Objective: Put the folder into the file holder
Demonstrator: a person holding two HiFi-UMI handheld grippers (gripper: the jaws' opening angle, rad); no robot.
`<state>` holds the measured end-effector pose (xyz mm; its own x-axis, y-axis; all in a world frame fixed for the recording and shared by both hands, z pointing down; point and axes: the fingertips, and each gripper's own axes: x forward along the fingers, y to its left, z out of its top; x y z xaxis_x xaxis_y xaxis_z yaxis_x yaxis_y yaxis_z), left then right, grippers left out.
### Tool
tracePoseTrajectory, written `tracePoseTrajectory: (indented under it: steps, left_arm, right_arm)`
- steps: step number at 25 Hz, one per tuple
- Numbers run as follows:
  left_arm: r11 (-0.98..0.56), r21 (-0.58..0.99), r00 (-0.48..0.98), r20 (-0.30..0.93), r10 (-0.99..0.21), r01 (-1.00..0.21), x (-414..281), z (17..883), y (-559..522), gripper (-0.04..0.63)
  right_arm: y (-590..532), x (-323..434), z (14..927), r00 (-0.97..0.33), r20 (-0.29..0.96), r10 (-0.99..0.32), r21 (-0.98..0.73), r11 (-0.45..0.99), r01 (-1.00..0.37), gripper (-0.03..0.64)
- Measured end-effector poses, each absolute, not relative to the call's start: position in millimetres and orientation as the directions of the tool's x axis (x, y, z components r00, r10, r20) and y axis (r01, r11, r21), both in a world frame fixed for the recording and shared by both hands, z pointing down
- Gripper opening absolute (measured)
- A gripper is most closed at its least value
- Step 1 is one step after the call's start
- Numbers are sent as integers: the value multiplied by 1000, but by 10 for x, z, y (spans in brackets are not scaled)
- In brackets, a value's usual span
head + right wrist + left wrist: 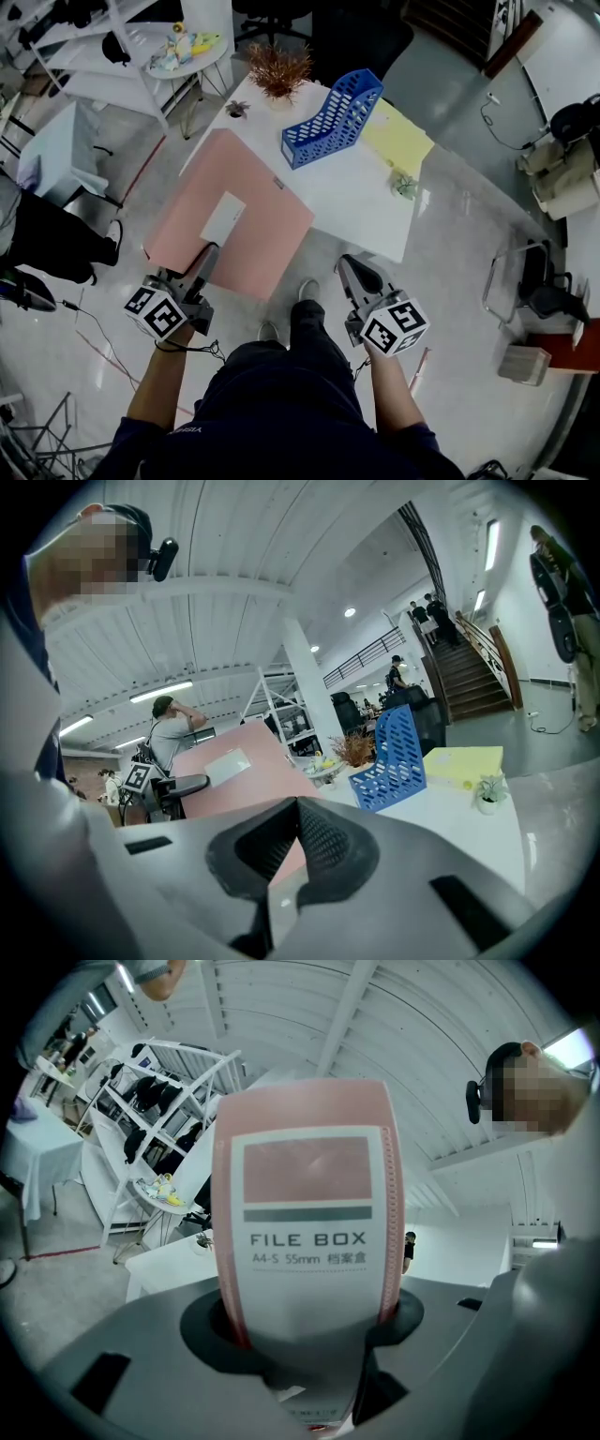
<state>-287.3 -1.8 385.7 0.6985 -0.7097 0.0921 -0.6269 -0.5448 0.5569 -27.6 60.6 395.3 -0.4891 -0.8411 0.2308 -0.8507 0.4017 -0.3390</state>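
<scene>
A large pink folder point(234, 216) hangs out over the floor, its far corner above the white table point(356, 202). My left gripper point(208, 255) is shut on the folder's near edge; in the left gripper view the spine labelled FILE BOX point(309, 1213) stands upright between the jaws of the left gripper point(309, 1330). The blue perforated file holder point(333, 117) stands on the table beyond the folder and is also in the right gripper view point(389, 761). My right gripper point(356, 270) hovers at the table's front edge, shut and holding nothing point(281, 855). The pink folder point(234, 771) lies to its left.
A yellow folder point(398, 139) lies on the table right of the holder, with a small potted plant point(405, 186) near the right edge. A dried plant point(278, 70) stands at the table's far side. A round table point(187, 56) and white shelves are at the far left; someone's dark legs point(47, 244) are at the left.
</scene>
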Motion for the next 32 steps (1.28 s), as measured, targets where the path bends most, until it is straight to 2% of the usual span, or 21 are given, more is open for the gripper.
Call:
tracePoseTrajectory:
  steps: [20, 32]
  left_arm:
    - [-502, 558, 659, 113, -743, -661, -2038, 3853, -1110, 279]
    - [-486, 536, 612, 74, -787, -690, -1938, 3561, -1463, 279]
  right_arm:
    - [-692, 515, 4167, -572, 248, -782, -389, 460, -798, 5]
    - [-1142, 875, 4302, -600, 245, -762, -422, 473, -773, 5]
